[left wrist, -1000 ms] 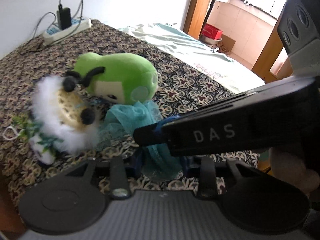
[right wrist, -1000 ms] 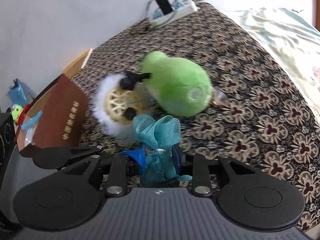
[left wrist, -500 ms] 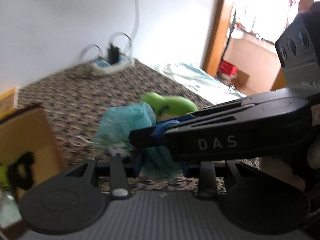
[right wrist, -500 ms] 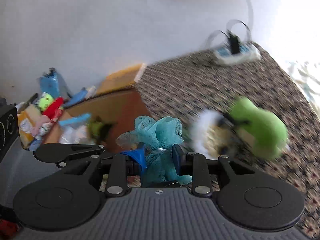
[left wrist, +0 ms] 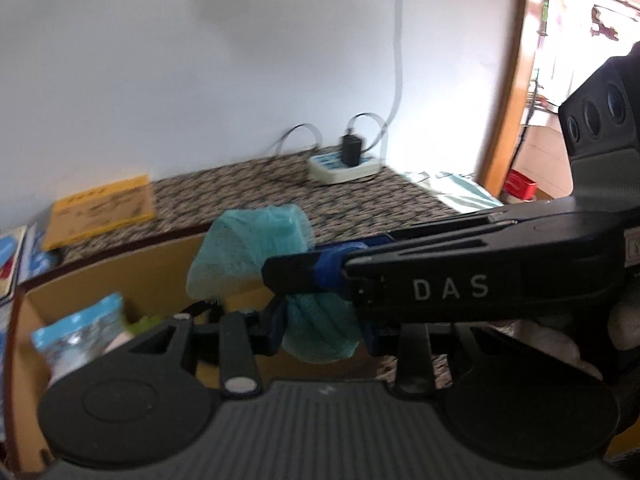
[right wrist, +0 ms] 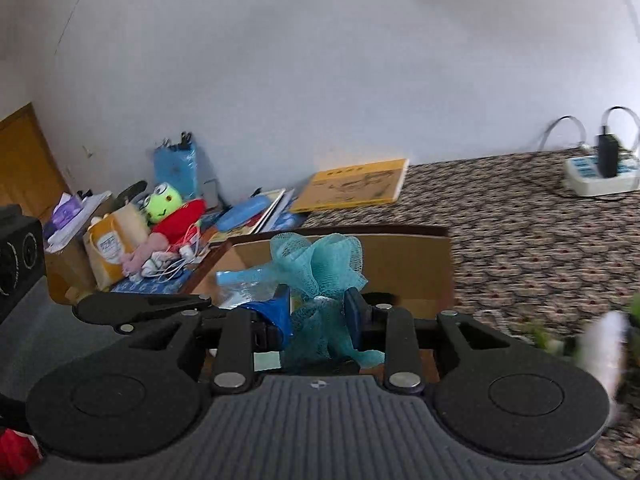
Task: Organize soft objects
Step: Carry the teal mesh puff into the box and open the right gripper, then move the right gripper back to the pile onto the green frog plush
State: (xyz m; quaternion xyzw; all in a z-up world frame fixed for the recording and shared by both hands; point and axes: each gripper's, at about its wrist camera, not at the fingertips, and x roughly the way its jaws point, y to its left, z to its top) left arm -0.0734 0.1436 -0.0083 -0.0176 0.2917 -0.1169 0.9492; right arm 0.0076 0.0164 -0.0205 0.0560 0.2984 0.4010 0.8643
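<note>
A teal mesh bath pouf point(left wrist: 248, 248) hangs in the air, and both grippers are shut on it. In the left wrist view my left gripper point(left wrist: 322, 330) pinches its lower bunch, while my right gripper point(left wrist: 292, 274) reaches in from the right and clamps it higher up. In the right wrist view the pouf point(right wrist: 320, 264) bulges above my right gripper point(right wrist: 318, 312), and a finger of the left gripper point(right wrist: 140, 305) comes in from the left. An open cardboard box point(left wrist: 120, 264) lies just below and behind the pouf, also seen as the box point(right wrist: 404, 256), with a blue packet point(left wrist: 80, 332) inside.
A patterned bedspread point(right wrist: 540, 248) carries a power strip point(left wrist: 344, 166) and a yellow book point(right wrist: 356, 188). Left of the box is clutter with a frog plush point(right wrist: 164, 202) and a paper bag point(right wrist: 112, 240). A white fluffy toy point(right wrist: 608, 344) is blurred at the right edge.
Both grippers carried the pouf up and to the left, away from the green plush and fluffy toy, to above the cardboard box. The grips stayed the same.
</note>
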